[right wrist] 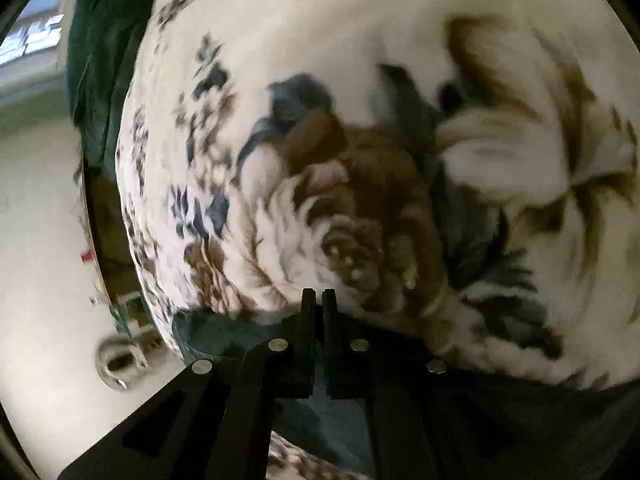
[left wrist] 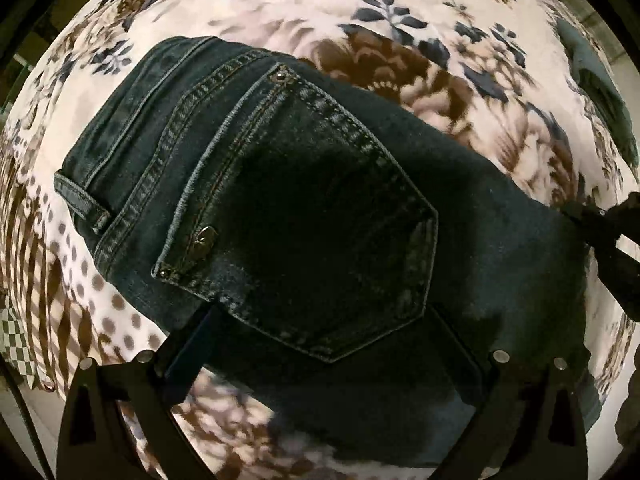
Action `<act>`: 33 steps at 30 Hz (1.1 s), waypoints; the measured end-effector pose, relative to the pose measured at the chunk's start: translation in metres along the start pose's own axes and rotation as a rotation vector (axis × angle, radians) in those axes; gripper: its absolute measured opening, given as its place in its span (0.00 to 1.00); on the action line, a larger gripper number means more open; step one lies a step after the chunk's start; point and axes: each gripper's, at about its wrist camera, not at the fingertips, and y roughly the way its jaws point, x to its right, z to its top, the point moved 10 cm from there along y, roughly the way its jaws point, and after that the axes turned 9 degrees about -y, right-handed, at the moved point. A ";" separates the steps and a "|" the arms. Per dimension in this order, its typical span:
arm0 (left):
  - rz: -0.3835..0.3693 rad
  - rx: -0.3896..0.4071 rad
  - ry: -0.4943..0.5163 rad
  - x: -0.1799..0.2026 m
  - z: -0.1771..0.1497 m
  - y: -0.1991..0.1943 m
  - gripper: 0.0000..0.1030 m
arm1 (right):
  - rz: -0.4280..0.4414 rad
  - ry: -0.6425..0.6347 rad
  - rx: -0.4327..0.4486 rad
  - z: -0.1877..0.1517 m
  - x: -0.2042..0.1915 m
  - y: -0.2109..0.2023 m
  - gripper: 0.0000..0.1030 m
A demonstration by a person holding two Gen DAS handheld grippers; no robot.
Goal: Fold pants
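Note:
Dark blue jeans point(left wrist: 304, 208) lie flat on a floral blanket point(left wrist: 280, 12), back pocket up, waistband at the left. My left gripper point(left wrist: 320, 344) is open, its fingers spread wide just above the seat of the jeans, holding nothing. My right gripper point(right wrist: 319, 300) is shut on a fold of the jeans point(right wrist: 224, 336) near the blanket's edge. It also shows in the left wrist view point(left wrist: 608, 236) at the jeans' right end.
The floral blanket point(right wrist: 360, 80) covers the bed. A dark green cloth point(left wrist: 596, 80) lies at the far right edge and also shows in the right wrist view point(right wrist: 100, 60). Pale floor point(right wrist: 40, 240) lies beyond the bed's edge.

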 end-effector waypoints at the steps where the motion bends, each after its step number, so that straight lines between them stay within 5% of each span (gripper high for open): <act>1: -0.004 -0.003 -0.002 0.000 -0.002 0.000 1.00 | 0.003 -0.009 -0.021 -0.001 -0.002 0.003 0.03; 4: -0.020 -0.011 -0.018 0.002 -0.004 -0.001 1.00 | -0.005 0.018 -0.088 0.002 0.004 0.004 0.10; 6: -0.025 -0.014 -0.021 0.001 -0.002 -0.002 1.00 | -0.014 0.009 -0.049 0.012 0.010 -0.013 0.27; 8: -0.029 -0.014 -0.021 -0.003 0.000 -0.004 1.00 | -0.021 -0.031 -0.049 0.014 0.010 -0.022 0.67; 9: -0.026 -0.013 -0.019 -0.003 0.001 -0.004 1.00 | -0.030 -0.059 -0.082 0.010 0.009 -0.019 0.68; 12: -0.012 -0.006 -0.009 0.000 -0.001 -0.004 1.00 | -0.051 -0.136 -0.187 -0.007 0.002 0.002 0.67; 13: -0.008 -0.004 -0.003 0.001 -0.003 -0.004 1.00 | -0.072 -0.165 -0.206 -0.013 0.002 0.009 0.53; 14: -0.002 -0.003 0.006 0.002 -0.005 -0.003 1.00 | -0.105 -0.204 -0.223 -0.018 0.003 0.015 0.26; 16: 0.015 0.005 0.033 0.003 -0.010 -0.002 1.00 | -0.166 -0.256 -0.176 -0.016 0.003 0.017 0.02; 18: 0.037 0.016 0.062 0.002 -0.014 -0.002 1.00 | -0.192 -0.238 -0.104 -0.005 0.010 0.015 0.02; 23: 0.037 0.023 0.065 0.003 -0.030 -0.021 1.00 | -0.114 -0.186 -0.113 -0.008 0.017 0.006 0.06; 24: 0.033 0.039 0.069 0.005 -0.034 -0.030 1.00 | -0.091 -0.195 -0.094 -0.011 0.012 -0.003 0.09; 25: 0.037 0.063 0.084 0.008 -0.039 -0.043 1.00 | -0.062 -0.207 -0.035 -0.013 0.009 -0.026 0.22; 26: 0.035 0.084 0.102 0.012 -0.044 -0.053 1.00 | -0.050 -0.216 0.025 -0.015 0.007 -0.045 0.48; 28: 0.045 0.121 0.146 0.023 -0.055 -0.070 1.00 | -0.014 -0.224 0.179 -0.024 0.013 -0.096 0.78; 33: 0.058 0.145 0.267 0.070 -0.093 -0.080 1.00 | -0.091 -0.024 0.353 -0.094 0.123 -0.207 0.80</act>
